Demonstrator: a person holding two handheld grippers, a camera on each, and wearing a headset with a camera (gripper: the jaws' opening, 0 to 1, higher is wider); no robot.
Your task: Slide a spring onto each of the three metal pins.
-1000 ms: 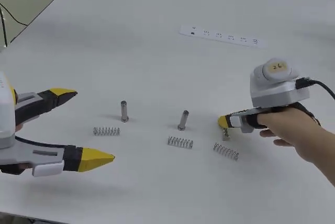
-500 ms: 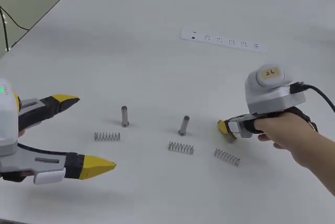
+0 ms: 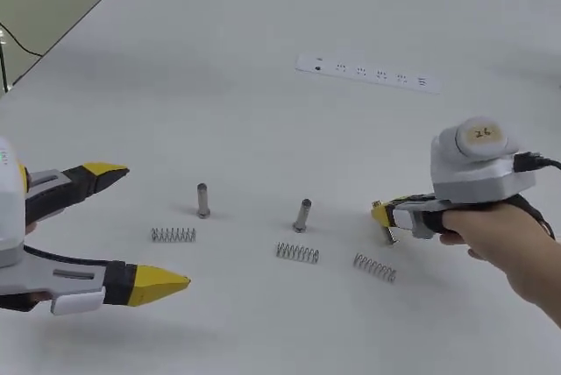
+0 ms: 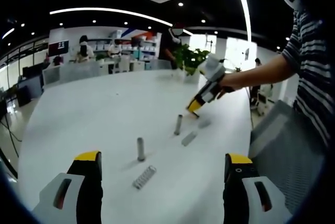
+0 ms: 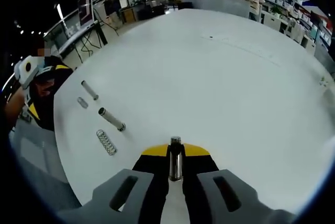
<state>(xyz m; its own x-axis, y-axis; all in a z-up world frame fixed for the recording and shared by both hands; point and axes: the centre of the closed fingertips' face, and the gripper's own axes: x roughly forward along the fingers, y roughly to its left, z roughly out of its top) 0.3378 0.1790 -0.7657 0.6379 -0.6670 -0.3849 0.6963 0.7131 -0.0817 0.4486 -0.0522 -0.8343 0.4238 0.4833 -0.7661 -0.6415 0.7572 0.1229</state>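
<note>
Two metal pins stand upright on the white table (image 3: 263, 112), one on the left (image 3: 202, 200) and one in the middle (image 3: 301, 215). A spring lies in front of each, the left spring (image 3: 173, 235) and the middle spring (image 3: 297, 253), and another spring (image 3: 374, 267) lies to the right. My right gripper (image 3: 379, 212) is shut on the third pin (image 3: 387, 233), which leans under its yellow tips; the held pin (image 5: 175, 164) sits between the shut jaws. My left gripper (image 3: 158, 226) is wide open at the near left, holding nothing, with the left pin (image 4: 140, 149) ahead of it.
A white power strip (image 3: 368, 71) lies at the far side of the table. The table's near edge runs just below both grippers. In the left gripper view a person's arm and striped sleeve (image 4: 309, 51) reach in from the right.
The right gripper has stayed shut on the right pin, which now leans and looks slightly raised. The left gripper stays open in much the same place. The camera has shifted.
</note>
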